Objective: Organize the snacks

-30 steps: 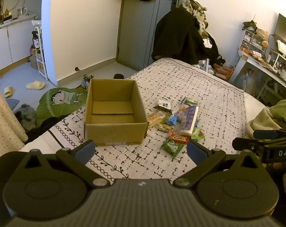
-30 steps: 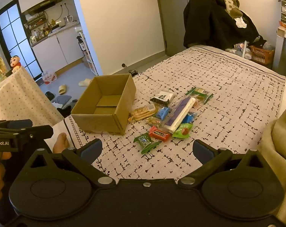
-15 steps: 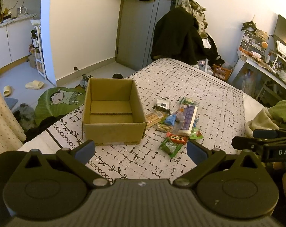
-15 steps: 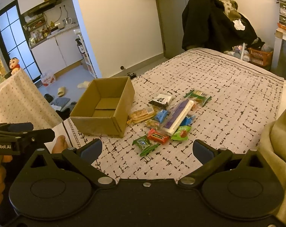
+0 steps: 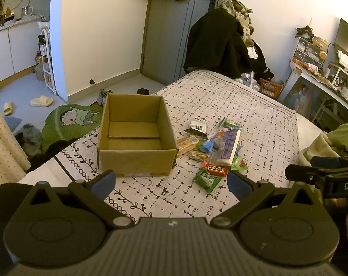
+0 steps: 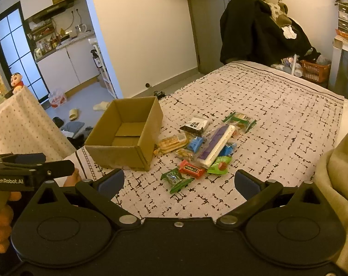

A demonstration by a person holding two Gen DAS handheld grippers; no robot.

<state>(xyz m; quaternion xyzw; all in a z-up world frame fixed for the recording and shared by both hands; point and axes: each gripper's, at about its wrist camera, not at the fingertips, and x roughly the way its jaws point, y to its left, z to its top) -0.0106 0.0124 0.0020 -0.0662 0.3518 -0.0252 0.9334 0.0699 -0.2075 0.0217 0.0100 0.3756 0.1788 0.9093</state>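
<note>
- The left tool (image 5: 170,182) and right tool (image 6: 177,181) both hang wide open, holding nothing, short of the snacks.
- The snacks (image 6: 203,142) lie heaped on the bed (image 6: 277,115), just beside the empty cardboard box (image 6: 128,135).
- The green packet (image 6: 176,179) and red bar (image 6: 192,169) lie nearest; they look light, crinkly and slippery.
- I'd pinch each across its flat middle, not its sealed ends.
</note>
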